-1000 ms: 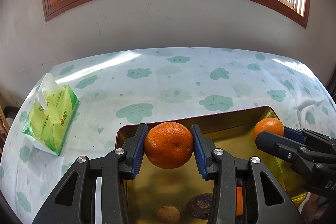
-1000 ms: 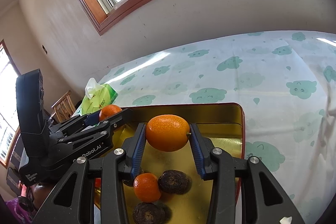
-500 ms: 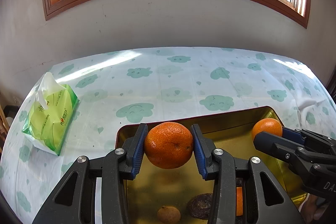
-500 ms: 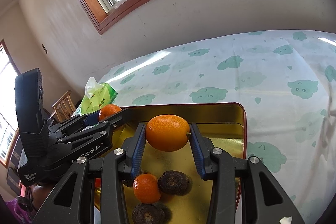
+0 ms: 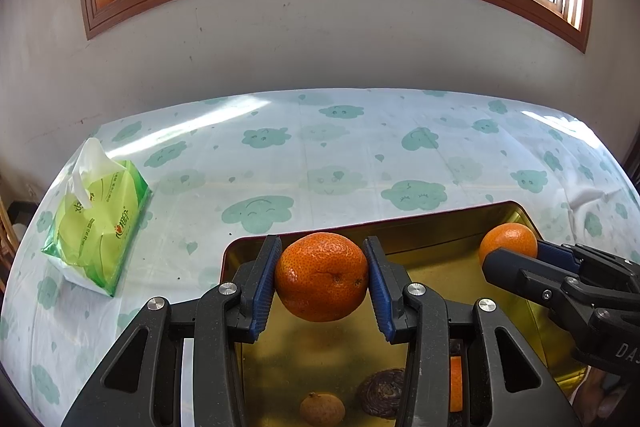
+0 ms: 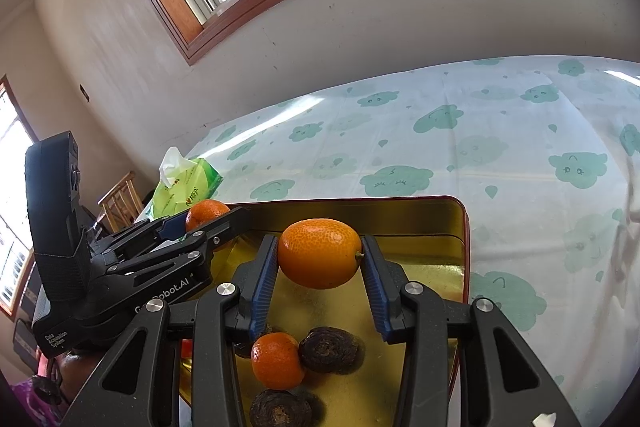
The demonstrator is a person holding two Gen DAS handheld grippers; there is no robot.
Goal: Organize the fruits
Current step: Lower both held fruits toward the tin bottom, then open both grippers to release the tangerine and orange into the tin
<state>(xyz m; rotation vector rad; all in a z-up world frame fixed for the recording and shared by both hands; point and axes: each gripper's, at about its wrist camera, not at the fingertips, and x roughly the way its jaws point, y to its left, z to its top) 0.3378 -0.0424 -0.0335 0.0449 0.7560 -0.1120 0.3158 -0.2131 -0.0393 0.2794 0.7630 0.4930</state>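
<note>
My left gripper (image 5: 322,277) is shut on a round mandarin (image 5: 322,277) and holds it above the gold tray (image 5: 436,255). My right gripper (image 6: 319,254) is shut on a smoother oval orange (image 6: 319,254) over the same tray (image 6: 424,267). Each gripper appears in the other's view, the right gripper (image 5: 516,247) at the right and the left gripper (image 6: 208,213) at the left. On the tray floor lie a small orange (image 6: 277,361), dark wrinkled fruits (image 6: 328,349) and a small brownish fruit (image 5: 322,409).
A green tissue pack (image 5: 100,211) lies on the cloud-print tablecloth (image 5: 340,155) to the left of the tray. A wall with a wood-framed window runs behind the table. A wooden chair (image 6: 120,199) stands beyond the table's left end.
</note>
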